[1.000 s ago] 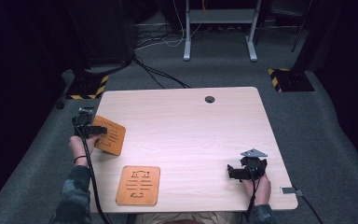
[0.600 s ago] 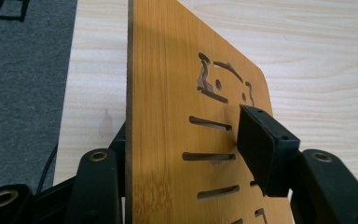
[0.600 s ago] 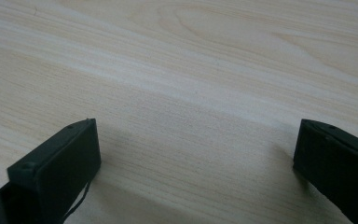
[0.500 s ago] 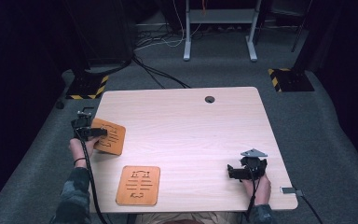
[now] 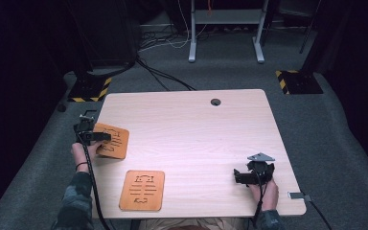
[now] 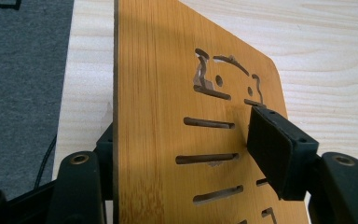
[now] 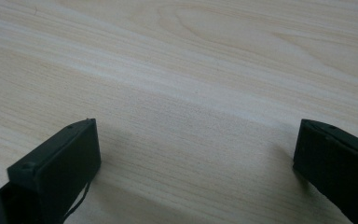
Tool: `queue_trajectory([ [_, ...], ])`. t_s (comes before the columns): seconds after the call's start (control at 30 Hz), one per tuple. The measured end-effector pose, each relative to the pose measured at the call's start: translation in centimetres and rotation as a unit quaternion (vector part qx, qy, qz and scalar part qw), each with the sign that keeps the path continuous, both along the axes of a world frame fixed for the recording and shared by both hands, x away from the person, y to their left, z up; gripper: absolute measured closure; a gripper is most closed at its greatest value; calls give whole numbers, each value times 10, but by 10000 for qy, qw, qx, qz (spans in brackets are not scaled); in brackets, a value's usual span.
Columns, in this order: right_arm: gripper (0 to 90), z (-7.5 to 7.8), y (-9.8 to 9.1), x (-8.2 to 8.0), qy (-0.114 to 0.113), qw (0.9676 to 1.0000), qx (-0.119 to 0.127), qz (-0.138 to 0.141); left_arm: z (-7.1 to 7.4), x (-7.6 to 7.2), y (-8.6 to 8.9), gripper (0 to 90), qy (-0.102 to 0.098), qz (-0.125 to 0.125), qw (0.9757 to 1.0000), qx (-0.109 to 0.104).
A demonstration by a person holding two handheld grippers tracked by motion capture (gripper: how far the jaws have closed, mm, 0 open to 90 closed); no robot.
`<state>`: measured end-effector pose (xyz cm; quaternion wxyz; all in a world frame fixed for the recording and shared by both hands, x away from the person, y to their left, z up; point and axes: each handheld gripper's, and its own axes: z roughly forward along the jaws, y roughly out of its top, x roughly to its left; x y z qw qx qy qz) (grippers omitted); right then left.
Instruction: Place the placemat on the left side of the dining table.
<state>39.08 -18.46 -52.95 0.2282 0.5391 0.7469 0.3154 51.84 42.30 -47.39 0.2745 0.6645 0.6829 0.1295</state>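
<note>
The bamboo board (image 5: pixel 111 140) lies at the left edge of the table (image 5: pixel 196 129), a thin honey-coloured rectangle with rounded corners, cut through with a row of short slots and a small curly figure above them (plain in the left gripper view (image 6: pixel 186 116)). The left gripper (image 5: pixel 96 136) reaches over it from the table's edge, the board's edge between its jaws. Those jaws have just been opening: one pad (image 6: pixel 270 151) stands clear above the board's face, the other sits under the edge, so the board is released rather than clamped.

A second board (image 5: pixel 143 189) of the same make lies flat nearer the person, well apart from the first, with bare tabletop between them. A round cable hole (image 5: pixel 215 102) sits near the far edge.

The right gripper (image 5: pixel 249 176) rests at the near right corner, jaws spread wide over bare wood (image 7: pixel 191 93), holding nothing. Nothing stands between the two grippers.
</note>
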Motion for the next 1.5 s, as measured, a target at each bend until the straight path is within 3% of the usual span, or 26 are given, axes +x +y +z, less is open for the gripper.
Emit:
queue_trajectory([
  [0.33, 0, 0, 0, 0, -2, 10000, 0, -1, -5, 4, 3, 328, 65, -125, 9999, -32],
  [0.77, 0, 0, 0, 0, 0, 10000, 1, -2, -10, 7, 3, 280, 145, -87, 9998, -95],
  [1.03, 0, 0, 0, 0, 0, 10000, 2, -2, -12, 10, 1, 237, 217, -176, 9996, 28],
  [1.5, 0, 0, 0, 0, -1, 10000, 1, 0, -16, 12, 0, 174, 287, -123, 9994, 135],
])
